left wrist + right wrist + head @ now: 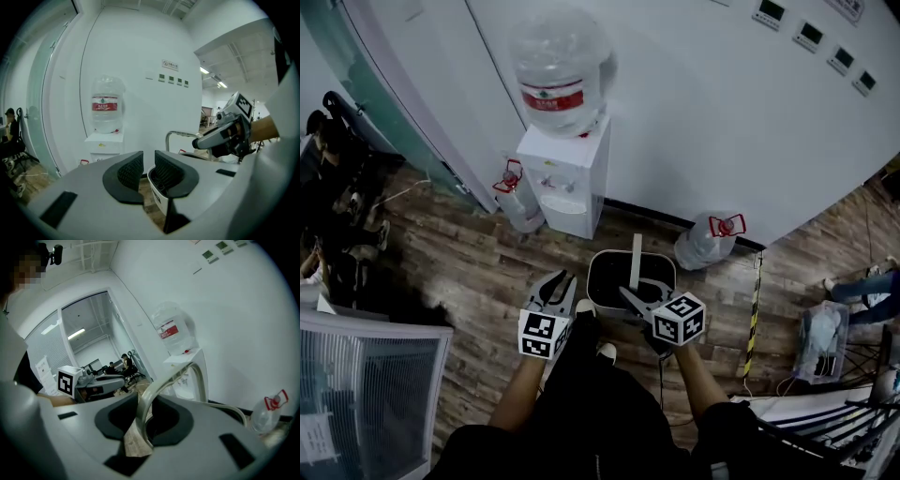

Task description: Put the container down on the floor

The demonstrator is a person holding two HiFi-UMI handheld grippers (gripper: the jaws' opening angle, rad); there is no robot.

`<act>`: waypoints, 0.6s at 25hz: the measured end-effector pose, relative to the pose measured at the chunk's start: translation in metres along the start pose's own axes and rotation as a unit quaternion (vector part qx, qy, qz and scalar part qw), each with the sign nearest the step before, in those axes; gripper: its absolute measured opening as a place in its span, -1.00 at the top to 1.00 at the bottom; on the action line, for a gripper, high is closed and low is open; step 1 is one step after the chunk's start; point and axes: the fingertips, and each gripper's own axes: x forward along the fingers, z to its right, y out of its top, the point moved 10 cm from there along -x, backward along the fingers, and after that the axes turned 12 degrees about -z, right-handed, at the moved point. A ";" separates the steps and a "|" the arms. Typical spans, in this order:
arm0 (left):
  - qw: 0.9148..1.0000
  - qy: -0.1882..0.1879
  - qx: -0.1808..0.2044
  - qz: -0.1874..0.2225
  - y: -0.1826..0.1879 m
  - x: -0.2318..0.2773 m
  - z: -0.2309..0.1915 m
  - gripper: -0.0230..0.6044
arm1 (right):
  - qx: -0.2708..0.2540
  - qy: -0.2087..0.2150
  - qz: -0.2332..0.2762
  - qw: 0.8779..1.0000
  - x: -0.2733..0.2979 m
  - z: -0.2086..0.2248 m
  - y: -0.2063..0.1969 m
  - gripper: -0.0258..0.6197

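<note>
White round container (609,254), curved bail handle (146,397) clenched in right gripper (142,416) fingers; left gripper (148,169) ribbed fingers apart, empty.

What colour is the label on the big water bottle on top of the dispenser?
The label is red with a pale band across it; the head view shows it best.

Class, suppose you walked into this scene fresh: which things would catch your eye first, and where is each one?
The water dispenser, topped by a big clear bottle, stands against the white wall at the top middle. Just below it, over the wooden floor, is a dark container. The right gripper is clamped on its pale upright handle, and the left gripper is open and empty beside it.
</note>
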 end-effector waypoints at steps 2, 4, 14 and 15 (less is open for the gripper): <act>1.000 -0.001 -0.001 0.002 0.003 0.009 -0.004 0.66 | 0.001 -0.002 -0.001 1.000 0.006 0.008 0.004 0.60; 1.000 -0.002 0.000 0.001 0.006 0.019 -0.007 0.66 | 0.004 -0.003 -0.001 1.000 0.011 0.015 0.008 0.60; 1.000 -0.015 0.002 -0.001 0.043 0.101 -0.050 0.66 | 0.010 -0.017 0.022 1.000 0.046 0.067 0.044 0.60; 1.000 -0.015 0.003 -0.002 0.045 0.110 -0.054 0.66 | 0.010 -0.018 0.024 0.999 0.049 0.073 0.048 0.60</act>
